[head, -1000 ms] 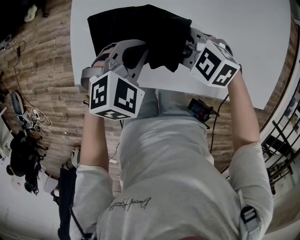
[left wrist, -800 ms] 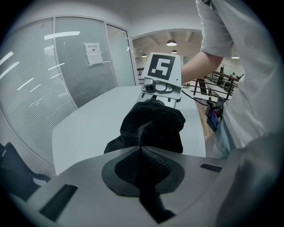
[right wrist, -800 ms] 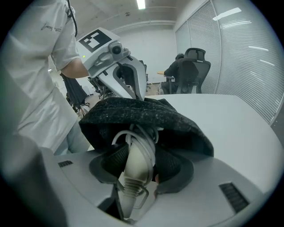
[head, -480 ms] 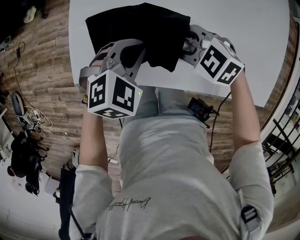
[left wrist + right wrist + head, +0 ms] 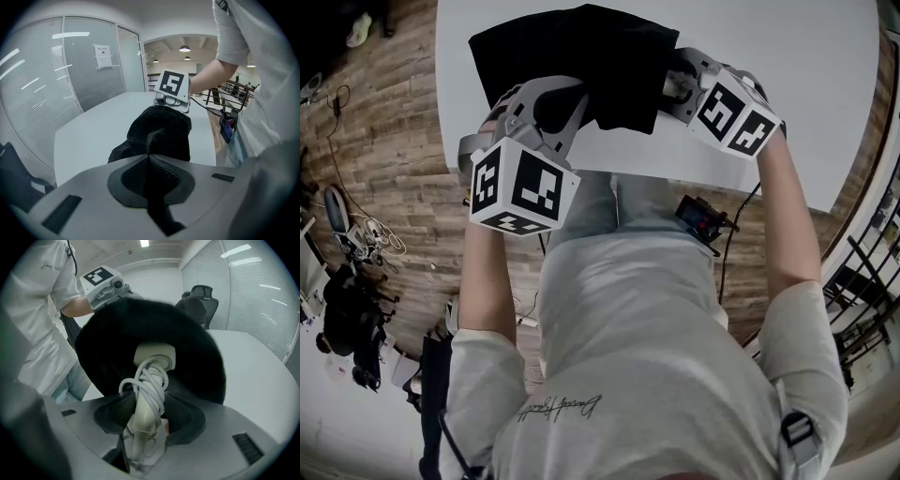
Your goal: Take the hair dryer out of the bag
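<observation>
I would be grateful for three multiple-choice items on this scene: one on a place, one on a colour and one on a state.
1. Where does the bag lie?
A on the white table
B on the wooden floor
C on a chair

2. What colour is the hair dryer?
A black
B off-white
C red

3. How do the jaws of the left gripper stand?
A wide apart
B shut on the bag's fabric
C shut on the hair dryer

Answers:
1 A: the head view shows it on the table.
2 B: its pale handle shows in the right gripper view.
3 B: black fabric is pinched between them.
</observation>
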The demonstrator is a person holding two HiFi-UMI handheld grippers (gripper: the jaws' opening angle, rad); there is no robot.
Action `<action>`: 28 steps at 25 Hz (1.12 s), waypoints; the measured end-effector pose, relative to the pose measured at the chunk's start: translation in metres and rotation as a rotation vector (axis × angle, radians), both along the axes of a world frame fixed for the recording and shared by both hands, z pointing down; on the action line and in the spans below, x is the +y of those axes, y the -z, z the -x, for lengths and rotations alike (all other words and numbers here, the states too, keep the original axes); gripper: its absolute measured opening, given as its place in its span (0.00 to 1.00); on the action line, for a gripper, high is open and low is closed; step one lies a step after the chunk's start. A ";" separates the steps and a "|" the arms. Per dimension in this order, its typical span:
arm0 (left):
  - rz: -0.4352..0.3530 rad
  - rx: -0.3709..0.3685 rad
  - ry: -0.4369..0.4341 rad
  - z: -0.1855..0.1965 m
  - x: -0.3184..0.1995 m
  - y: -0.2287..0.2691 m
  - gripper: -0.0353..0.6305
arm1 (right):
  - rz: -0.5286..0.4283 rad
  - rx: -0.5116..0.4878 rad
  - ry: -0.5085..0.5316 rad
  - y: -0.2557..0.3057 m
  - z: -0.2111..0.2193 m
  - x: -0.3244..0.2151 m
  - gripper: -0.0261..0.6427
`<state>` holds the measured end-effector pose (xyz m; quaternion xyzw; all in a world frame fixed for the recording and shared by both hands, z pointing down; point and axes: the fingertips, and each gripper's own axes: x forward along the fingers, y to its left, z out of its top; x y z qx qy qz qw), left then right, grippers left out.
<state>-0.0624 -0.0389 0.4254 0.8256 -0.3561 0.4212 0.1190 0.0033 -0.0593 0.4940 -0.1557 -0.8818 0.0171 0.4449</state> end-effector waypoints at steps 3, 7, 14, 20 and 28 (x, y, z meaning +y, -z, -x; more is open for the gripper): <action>0.001 0.020 0.014 0.000 0.000 0.000 0.08 | 0.031 0.060 -0.007 -0.009 -0.002 0.003 0.39; 0.005 0.022 0.012 0.003 0.001 -0.001 0.08 | 0.055 0.072 -0.029 -0.005 0.006 0.003 0.45; 0.003 0.014 0.008 0.002 0.001 -0.001 0.08 | 0.078 0.153 0.053 -0.019 0.009 0.014 0.46; 0.005 0.005 0.006 0.002 0.002 -0.002 0.08 | 0.006 0.075 0.037 -0.012 0.009 0.013 0.37; 0.016 -0.001 0.011 0.006 0.005 -0.005 0.08 | 0.015 0.055 0.019 -0.003 0.004 0.011 0.36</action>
